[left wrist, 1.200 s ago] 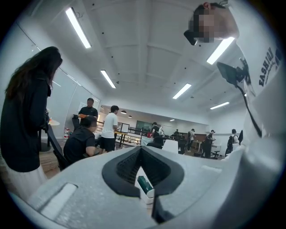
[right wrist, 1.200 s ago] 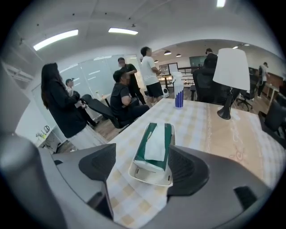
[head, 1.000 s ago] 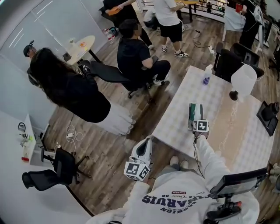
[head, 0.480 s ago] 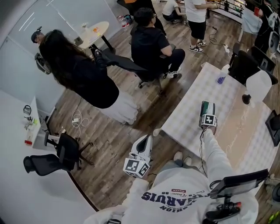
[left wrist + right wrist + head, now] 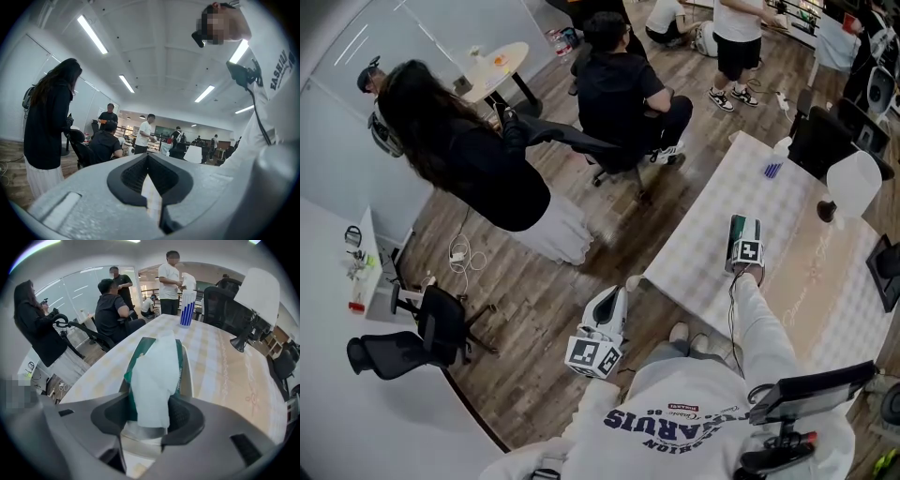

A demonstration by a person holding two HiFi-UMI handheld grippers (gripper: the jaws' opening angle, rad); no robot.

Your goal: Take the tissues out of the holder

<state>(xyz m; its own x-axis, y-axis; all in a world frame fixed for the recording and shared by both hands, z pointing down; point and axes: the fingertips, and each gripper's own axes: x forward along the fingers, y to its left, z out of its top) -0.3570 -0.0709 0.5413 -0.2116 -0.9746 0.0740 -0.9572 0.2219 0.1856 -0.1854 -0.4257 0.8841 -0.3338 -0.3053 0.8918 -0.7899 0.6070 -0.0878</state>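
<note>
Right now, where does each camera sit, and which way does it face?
Head view: on the person's head, looking steeply down at the table; shows the sweatshirt, left gripper and right gripper.
Left gripper view: on the left gripper, facing level at people across the room; shows its shut jaws and the sweatshirt.
Right gripper view: on the right gripper, tilted down at the holder; its jaws have just been closing, the tissue between them.
Shared: head and right gripper views both show holder, table, white lamp.
</note>
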